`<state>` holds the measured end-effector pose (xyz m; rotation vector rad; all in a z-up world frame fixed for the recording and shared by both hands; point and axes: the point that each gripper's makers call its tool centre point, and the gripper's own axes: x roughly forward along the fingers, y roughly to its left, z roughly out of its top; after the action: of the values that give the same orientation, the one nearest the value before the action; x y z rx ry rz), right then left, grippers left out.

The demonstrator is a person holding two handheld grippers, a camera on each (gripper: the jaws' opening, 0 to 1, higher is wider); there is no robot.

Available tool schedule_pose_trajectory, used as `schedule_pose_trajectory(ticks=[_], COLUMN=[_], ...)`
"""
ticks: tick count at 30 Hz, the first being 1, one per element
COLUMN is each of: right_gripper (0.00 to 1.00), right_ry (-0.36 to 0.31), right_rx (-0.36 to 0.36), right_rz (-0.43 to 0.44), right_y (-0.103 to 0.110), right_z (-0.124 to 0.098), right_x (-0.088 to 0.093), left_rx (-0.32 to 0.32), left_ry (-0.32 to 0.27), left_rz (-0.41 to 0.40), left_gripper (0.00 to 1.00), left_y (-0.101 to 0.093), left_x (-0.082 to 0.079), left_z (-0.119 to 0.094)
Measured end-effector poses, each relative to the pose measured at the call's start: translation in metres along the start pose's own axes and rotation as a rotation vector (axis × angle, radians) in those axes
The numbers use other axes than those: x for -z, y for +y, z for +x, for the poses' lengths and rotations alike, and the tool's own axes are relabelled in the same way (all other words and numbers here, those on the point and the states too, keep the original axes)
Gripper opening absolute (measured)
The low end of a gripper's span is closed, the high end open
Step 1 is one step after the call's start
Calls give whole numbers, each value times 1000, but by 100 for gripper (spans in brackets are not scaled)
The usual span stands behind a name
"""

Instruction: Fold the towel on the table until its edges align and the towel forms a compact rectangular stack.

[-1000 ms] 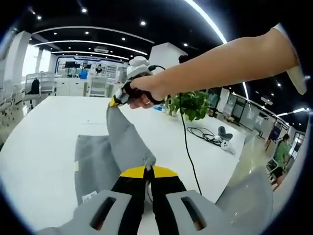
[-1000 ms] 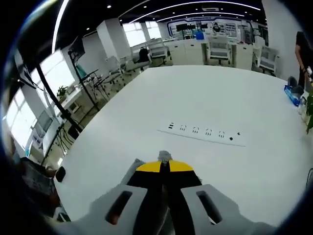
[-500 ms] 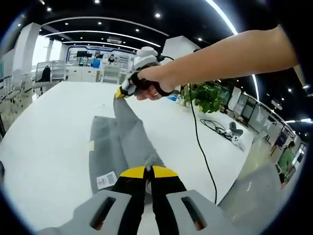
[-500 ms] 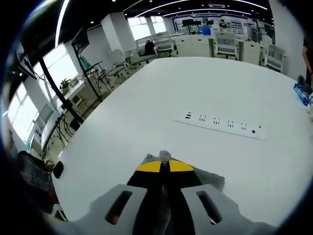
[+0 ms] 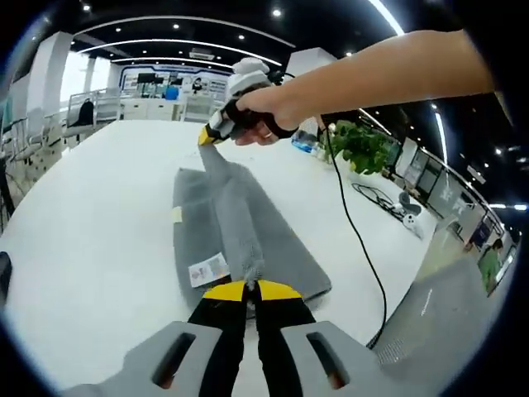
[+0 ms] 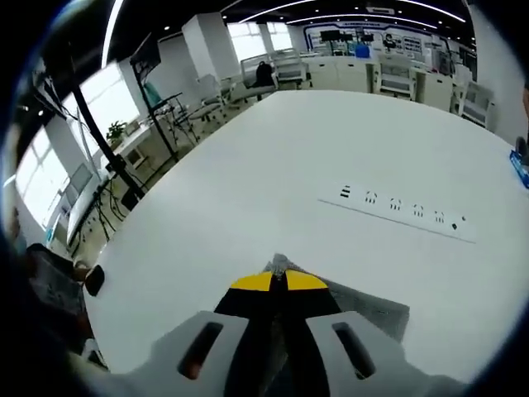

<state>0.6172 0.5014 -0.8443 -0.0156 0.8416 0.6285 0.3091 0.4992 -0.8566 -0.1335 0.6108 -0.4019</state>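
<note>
Both claws clamped on grey towel [image 5: 240,223] corners: left claw [image 5: 250,289], right claw [image 5: 207,136]. Advice: carry them level, lay edge onto edge on desk [image 5: 91,215].

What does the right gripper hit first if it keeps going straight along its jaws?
Beyond the towel corner pinched in the right gripper, probably the bare white table; the row of flush sockets lies off to the side. Depth is unclear.
</note>
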Motion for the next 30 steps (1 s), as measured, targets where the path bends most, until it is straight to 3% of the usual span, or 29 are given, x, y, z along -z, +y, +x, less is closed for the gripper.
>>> schedule_pose_trajectory(ticks=[16, 21, 30], right_gripper=[2, 2, 4], right_ry=[7, 20, 40], right_rx=[9, 5, -1], right_rz=[-37, -45, -67], right_y=[11, 13, 11], right_z=[18, 25, 40], right_x=[13, 18, 27], left_rx=[-18, -35, -46], left_ry=[79, 92, 113], left_rz=[0, -7, -25], left_gripper=[3, 3, 3], left_y=[18, 30, 34], left_x=[32, 38, 43], left_z=[9, 8, 7])
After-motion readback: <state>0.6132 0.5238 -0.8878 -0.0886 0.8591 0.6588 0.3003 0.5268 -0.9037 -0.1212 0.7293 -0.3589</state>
